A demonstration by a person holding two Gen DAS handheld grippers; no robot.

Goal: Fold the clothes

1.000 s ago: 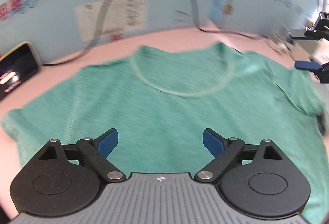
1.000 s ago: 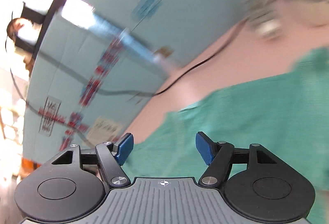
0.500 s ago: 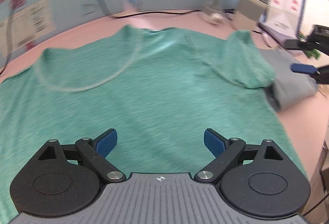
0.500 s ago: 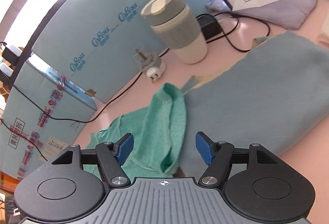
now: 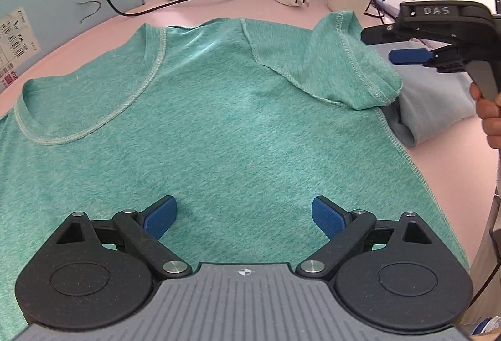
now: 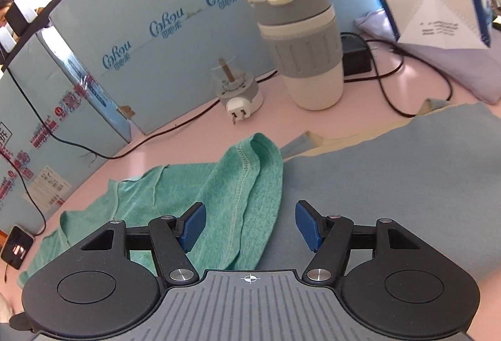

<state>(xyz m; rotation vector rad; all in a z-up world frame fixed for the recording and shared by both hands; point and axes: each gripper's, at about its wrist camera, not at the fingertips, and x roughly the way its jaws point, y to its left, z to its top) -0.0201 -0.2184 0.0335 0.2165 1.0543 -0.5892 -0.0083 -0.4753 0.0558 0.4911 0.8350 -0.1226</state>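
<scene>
A green T-shirt [image 5: 219, 121] lies flat on the pink table [image 5: 454, 159], neck hole to the left. Its right sleeve [image 5: 344, 59] is rumpled up against a folded grey-blue garment [image 5: 432, 102]. My left gripper [image 5: 244, 217] hovers open over the shirt's body, nothing between its pads. My right gripper [image 6: 250, 225] hangs over the sleeve [image 6: 250, 171] where it overlaps the grey-blue garment [image 6: 391, 184]. Its jaws are closing, with the sleeve edge lying below and between the pads, which do not press on it. The right gripper [image 5: 380, 44] also shows in the left wrist view, beside the sleeve.
A grey-and-white lidded cup [image 6: 300, 43], a white plug adapter [image 6: 238, 93] and black cables stand along the blue cardboard wall [image 6: 188, 37] at the back. A phone [image 6: 15, 242] lies far left. A hand [image 5: 490, 115] grips the right tool.
Both grippers have swung right along the shirt. The left now faces the right shoulder and sleeve. The right has settled over the rumpled sleeve and the grey-blue garment, its jaws slightly narrower.
</scene>
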